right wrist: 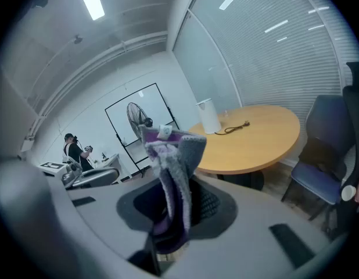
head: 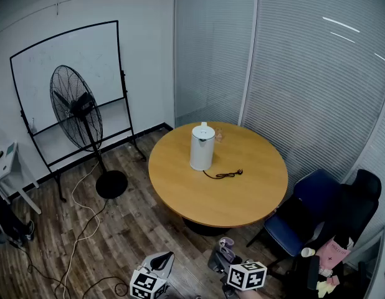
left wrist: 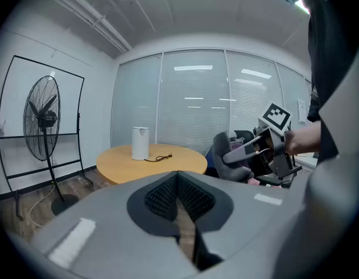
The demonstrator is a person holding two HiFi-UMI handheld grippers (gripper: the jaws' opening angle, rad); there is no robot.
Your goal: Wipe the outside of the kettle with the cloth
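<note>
- Two grippers show low down at 6 o'clock in the head view, well apart from the table (head: 180, 195).
- The left gripper (left wrist: 178, 183) has its jaws pressed tight together, with nothing between them.
- The right gripper (right wrist: 175, 211) is squeezed onto the cloth (right wrist: 175, 156), a grey and purple one that sticks up out of the jaws.
- The white kettle (head: 202, 146) stands upright on the round wooden table, toward 11 o'clock from the table's middle.
- A black cord (head: 225, 174) lies curled on the top at 5 o'clock from the kettle, just beside it.
- Bare wood shows on every side of the kettle, out to the round edge.
- Open wooden floor (head: 130, 229) lies between the grippers and the table's near edge.
- A tall fan (head: 77, 108) stands at 9 o'clock from the table, with a whiteboard (head: 61, 61) behind it.
- A blue chair (head: 308, 207) sits at 4 o'clock, close to the table's edge.
</note>
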